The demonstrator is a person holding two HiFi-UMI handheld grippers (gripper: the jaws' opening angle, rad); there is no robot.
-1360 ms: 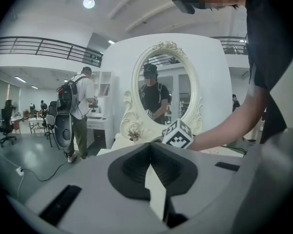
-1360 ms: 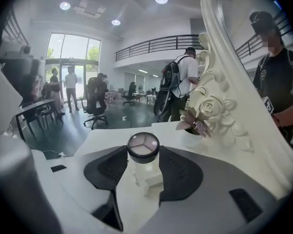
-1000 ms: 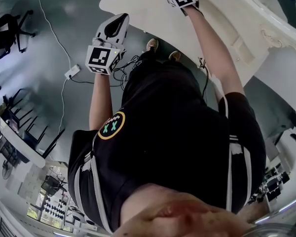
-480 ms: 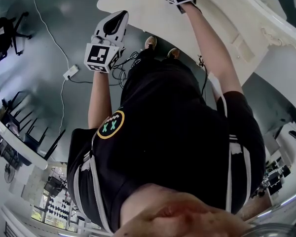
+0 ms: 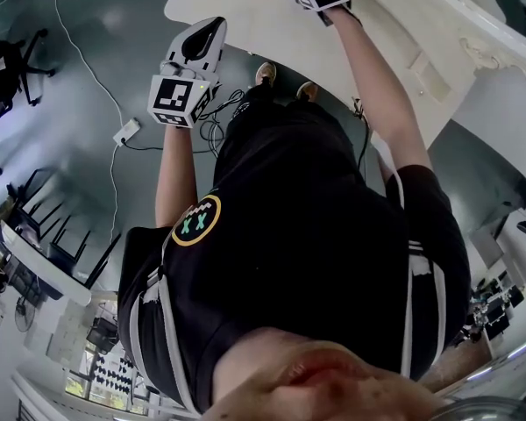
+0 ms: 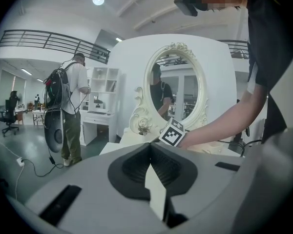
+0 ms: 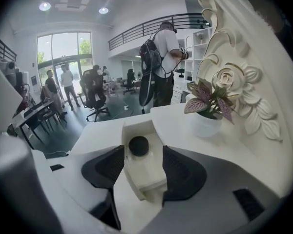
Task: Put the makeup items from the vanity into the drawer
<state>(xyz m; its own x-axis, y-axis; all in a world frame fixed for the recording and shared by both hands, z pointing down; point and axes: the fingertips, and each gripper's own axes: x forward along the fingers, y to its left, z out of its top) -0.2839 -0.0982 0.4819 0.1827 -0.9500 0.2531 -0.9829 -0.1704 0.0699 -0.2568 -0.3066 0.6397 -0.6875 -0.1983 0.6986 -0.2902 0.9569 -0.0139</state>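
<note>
The left arm (image 5: 177,182) is bent and held up in front of the body, off to the side of the surface. The left tongs (image 6: 149,147) point nearly level, and their jaws are pressed together with nothing in them. The right arm (image 5: 381,86) is stretched out long over the surface. The right tongs (image 7: 139,147) tip downward. Their jaws have just been opening a little, with a white box (image 7: 141,169) between them, and both pads look to touch its sides.
</note>
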